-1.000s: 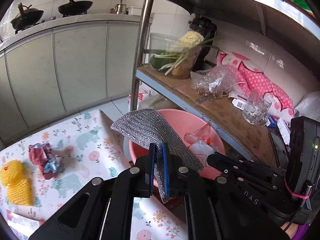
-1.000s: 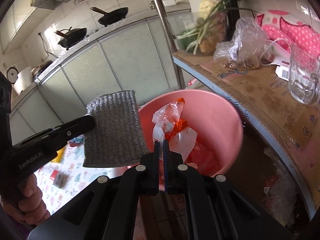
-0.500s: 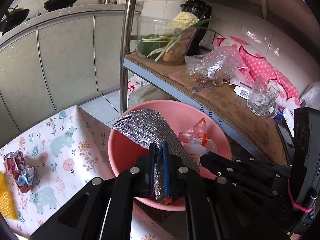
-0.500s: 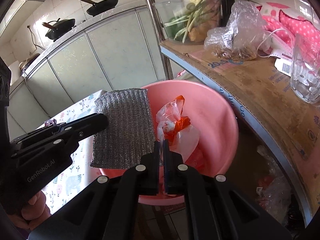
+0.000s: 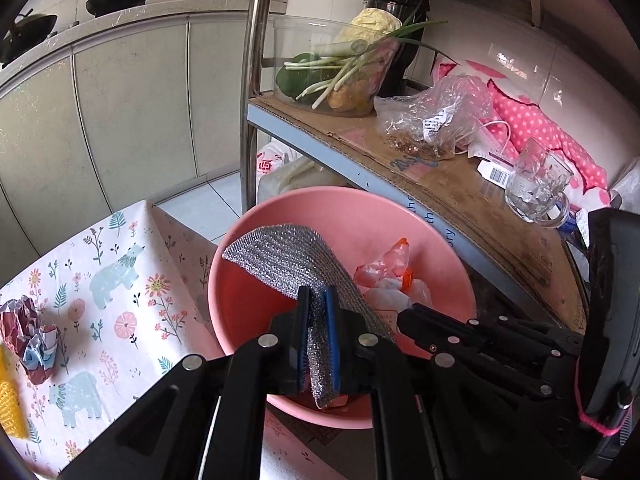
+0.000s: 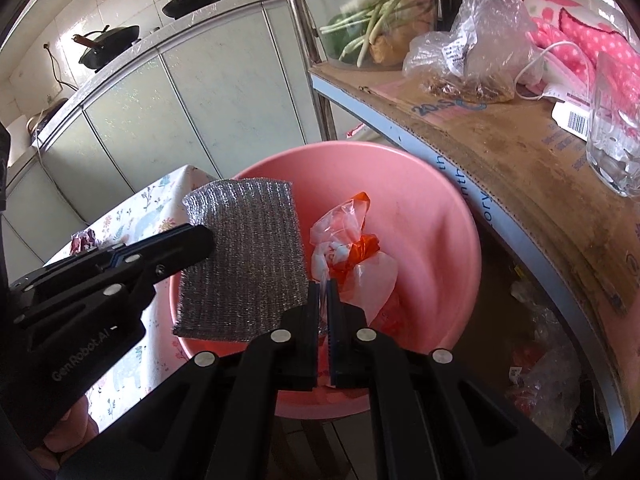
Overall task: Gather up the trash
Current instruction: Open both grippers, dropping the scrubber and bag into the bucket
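A pink plastic basin (image 5: 360, 196) stands below the table's edge, beside a shelf. My left gripper (image 5: 316, 292) is shut on a silver mesh scouring cloth (image 5: 288, 256), which hangs over the basin's left half. From the right wrist, that same cloth (image 6: 244, 260) spreads flat beyond the left gripper (image 6: 208, 236). My right gripper (image 6: 323, 284) is shut on a crumpled clear and orange plastic bag (image 6: 348, 240), which sticks out from its tips over the middle of the basin (image 6: 400, 168). In the left wrist view the right gripper (image 5: 402, 316) reaches in from the right.
A table with a floral cloth (image 5: 120, 280) lies left, bearing a crumpled red wrapper (image 5: 28, 332) and yellow foam netting (image 5: 8, 400). A steel post (image 5: 252, 80) and cardboard-lined shelf (image 5: 460, 184) stand right, with a vegetable tub (image 5: 340, 68) and glass mug (image 5: 536, 184).
Both grippers have come down and forward over the basin, which now fills more of each view. The cloth and the bag have travelled with them and stay gripped.
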`<act>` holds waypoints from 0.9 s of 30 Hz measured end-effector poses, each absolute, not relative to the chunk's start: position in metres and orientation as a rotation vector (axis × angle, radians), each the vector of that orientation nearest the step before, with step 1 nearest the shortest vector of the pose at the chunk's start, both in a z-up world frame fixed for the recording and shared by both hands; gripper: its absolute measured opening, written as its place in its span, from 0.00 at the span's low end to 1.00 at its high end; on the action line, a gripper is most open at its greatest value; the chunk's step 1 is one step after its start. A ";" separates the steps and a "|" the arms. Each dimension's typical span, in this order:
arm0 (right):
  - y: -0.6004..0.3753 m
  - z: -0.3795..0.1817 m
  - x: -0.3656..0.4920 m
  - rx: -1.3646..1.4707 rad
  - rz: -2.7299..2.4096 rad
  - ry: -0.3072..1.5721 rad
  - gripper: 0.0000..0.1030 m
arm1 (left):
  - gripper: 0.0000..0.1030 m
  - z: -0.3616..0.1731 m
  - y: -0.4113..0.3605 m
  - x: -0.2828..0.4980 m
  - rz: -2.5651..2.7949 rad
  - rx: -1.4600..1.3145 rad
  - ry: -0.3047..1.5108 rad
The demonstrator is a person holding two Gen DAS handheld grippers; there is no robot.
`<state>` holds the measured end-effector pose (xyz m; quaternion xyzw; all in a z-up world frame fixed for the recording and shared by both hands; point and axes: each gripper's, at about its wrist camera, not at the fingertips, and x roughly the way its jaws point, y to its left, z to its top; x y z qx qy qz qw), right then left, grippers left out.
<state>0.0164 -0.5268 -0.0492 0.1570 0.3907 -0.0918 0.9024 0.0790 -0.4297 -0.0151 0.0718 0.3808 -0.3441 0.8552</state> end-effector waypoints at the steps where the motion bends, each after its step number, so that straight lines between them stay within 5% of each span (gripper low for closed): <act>1: -0.527 -0.050 0.017 0.324 -0.195 0.812 0.05 | 0.09 -0.015 -0.429 0.079 -0.723 0.149 0.799; 10: -0.526 -0.049 0.017 0.318 -0.187 0.816 0.22 | 0.20 -0.007 -0.425 0.079 -0.710 0.125 0.781; 15: -0.523 -0.042 0.014 0.313 -0.186 0.804 0.23 | 0.39 -0.004 -0.421 0.077 -0.699 0.121 0.787; 27: -0.506 -0.026 -0.004 0.301 -0.160 0.781 0.26 | 0.50 0.015 -0.400 0.053 -0.678 0.127 0.755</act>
